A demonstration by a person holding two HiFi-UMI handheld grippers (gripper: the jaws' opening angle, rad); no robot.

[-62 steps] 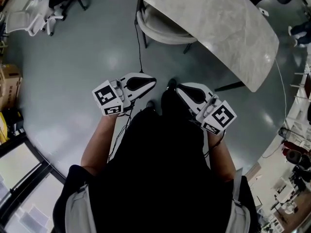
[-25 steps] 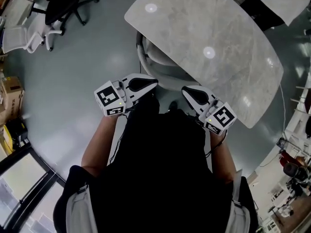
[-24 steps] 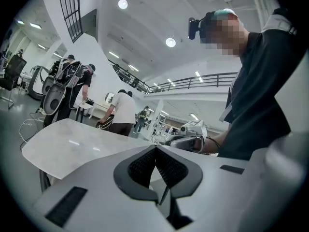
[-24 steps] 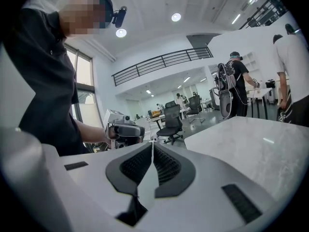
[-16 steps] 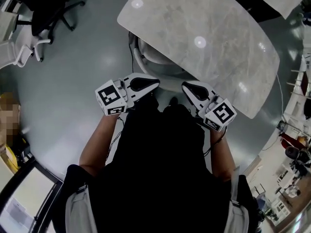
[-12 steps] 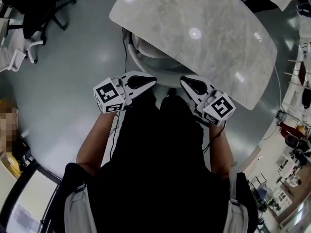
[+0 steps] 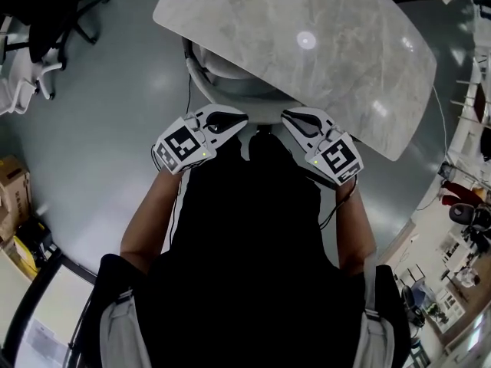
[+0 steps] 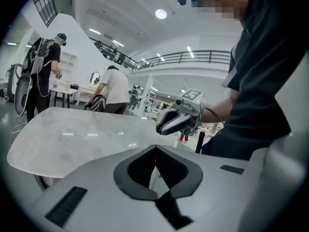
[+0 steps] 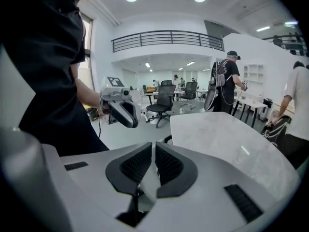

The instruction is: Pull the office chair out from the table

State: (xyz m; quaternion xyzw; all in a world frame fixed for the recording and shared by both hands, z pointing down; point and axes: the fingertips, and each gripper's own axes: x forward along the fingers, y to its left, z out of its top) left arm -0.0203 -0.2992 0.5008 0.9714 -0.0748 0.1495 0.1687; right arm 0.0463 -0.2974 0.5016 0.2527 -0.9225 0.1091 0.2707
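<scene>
Glossy grey floor (image 7: 100, 129) surrounds a marble-topped table (image 7: 307, 52). Well left of the table sits a cardboard box (image 7: 11, 186), its contents hidden. At the table's near edge the left gripper (image 7: 242, 118) hovers, jaws together and empty. The white office chair (image 7: 222, 83) stands tucked under the table. The right gripper (image 7: 286, 116) is likewise closed on nothing.
</scene>
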